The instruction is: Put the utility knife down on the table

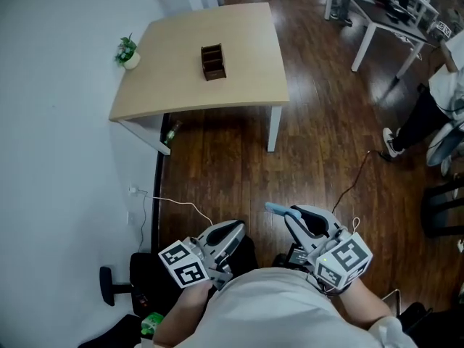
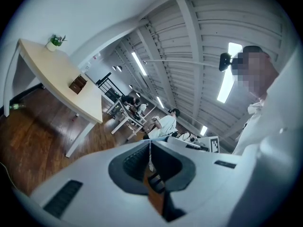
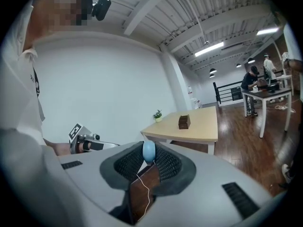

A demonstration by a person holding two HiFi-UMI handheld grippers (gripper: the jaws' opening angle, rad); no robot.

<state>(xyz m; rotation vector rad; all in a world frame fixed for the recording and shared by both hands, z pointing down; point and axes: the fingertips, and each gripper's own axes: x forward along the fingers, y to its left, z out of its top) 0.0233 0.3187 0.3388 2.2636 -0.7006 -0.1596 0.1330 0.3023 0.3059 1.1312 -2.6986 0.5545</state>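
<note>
A light-blue utility knife sticks out of my right gripper, held close to my body above the wooden floor. In the right gripper view the knife's blue end sits pinched between the ribbed pads, so that gripper is shut on it. My left gripper hangs beside it, jaws together with nothing in them; in the left gripper view its tips meet in a thin line. The light wooden table stands well ahead, against the white wall.
On the table are a small brown organiser box and a potted plant at its far left corner. A white cable runs along the floor by the wall. Another desk and a person are at right.
</note>
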